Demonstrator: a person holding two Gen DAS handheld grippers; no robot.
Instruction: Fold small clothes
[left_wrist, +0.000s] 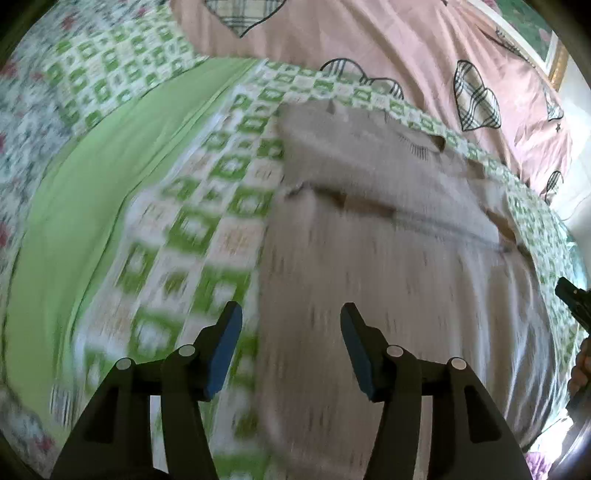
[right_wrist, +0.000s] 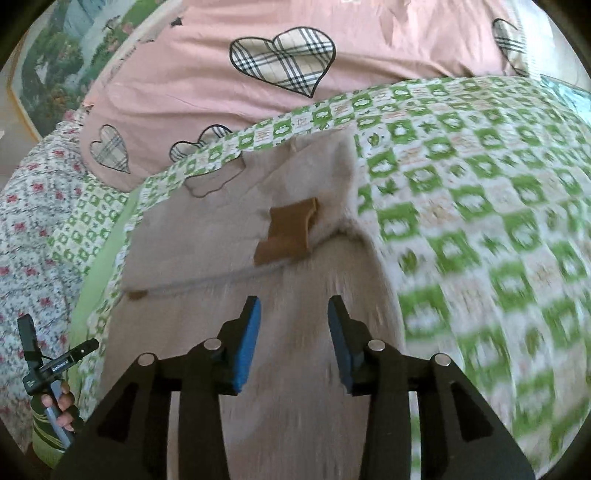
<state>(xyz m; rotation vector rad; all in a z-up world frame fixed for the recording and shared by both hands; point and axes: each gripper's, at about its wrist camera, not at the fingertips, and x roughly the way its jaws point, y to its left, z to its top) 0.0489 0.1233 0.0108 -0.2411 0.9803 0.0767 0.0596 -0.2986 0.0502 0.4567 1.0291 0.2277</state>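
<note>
A small beige knitted garment lies flat on the green-and-white checked bedspread. It also shows in the right wrist view, with a brown patch near its middle. My left gripper is open and empty, hovering above the garment's left edge. My right gripper is open and empty above the garment's near part. The left gripper's body shows at the lower left of the right wrist view, held by a hand. Both views are motion-blurred.
A pink duvet with plaid hearts lies across the far side of the bed. A plain green sheet strip and a floral cover lie to the left. A framed picture stands beyond.
</note>
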